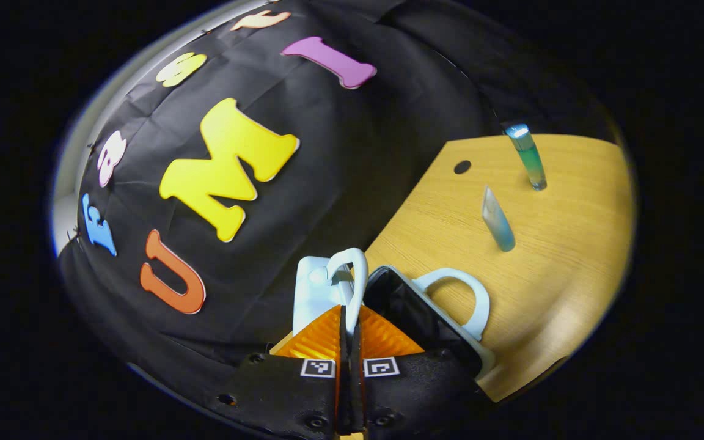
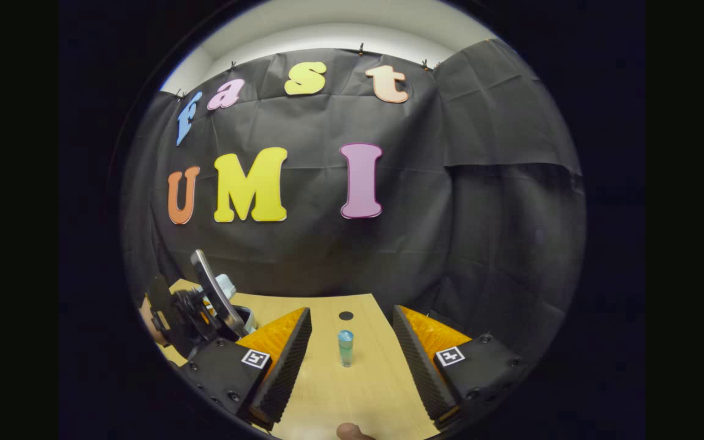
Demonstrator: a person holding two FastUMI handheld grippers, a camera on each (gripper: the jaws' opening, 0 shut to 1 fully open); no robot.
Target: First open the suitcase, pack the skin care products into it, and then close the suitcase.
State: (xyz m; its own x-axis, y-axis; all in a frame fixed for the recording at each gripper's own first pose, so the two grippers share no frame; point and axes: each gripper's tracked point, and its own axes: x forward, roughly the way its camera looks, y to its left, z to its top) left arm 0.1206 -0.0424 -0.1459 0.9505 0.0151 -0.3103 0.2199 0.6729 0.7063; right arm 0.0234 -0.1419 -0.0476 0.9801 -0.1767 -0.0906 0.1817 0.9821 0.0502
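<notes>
my left gripper [image 1: 348, 318] has its fingers pressed together on the pale handle [image 1: 352, 272] of the suitcase lid, low in the middle of the left gripper view. the lid is swung up and the dark inside of the suitcase [image 1: 413, 311] shows just right of my fingers, with the second handle [image 1: 468, 293] lying toward the wooden table [image 1: 572, 256]. if my pinch slips off that thin loop, the lid could drop shut again, or the light case could skid across the table.

my right gripper [image 2: 352, 357] is spread wide and empty, low in the right gripper view, with a small teal bottle [image 2: 345, 347] standing upright on the table between and beyond its fingers. it looks tall and narrow, so i judge that a nudge from one finger before the other closes would tip it and set it rolling.

in the left gripper view that kind of bottle [image 1: 528, 156] stands at the upper right, and a tube [image 1: 497, 220] stands below it, apart from it. reaching for one could knock the other. the open case [image 2: 230, 305] sits at the lower left of the right gripper view.
</notes>
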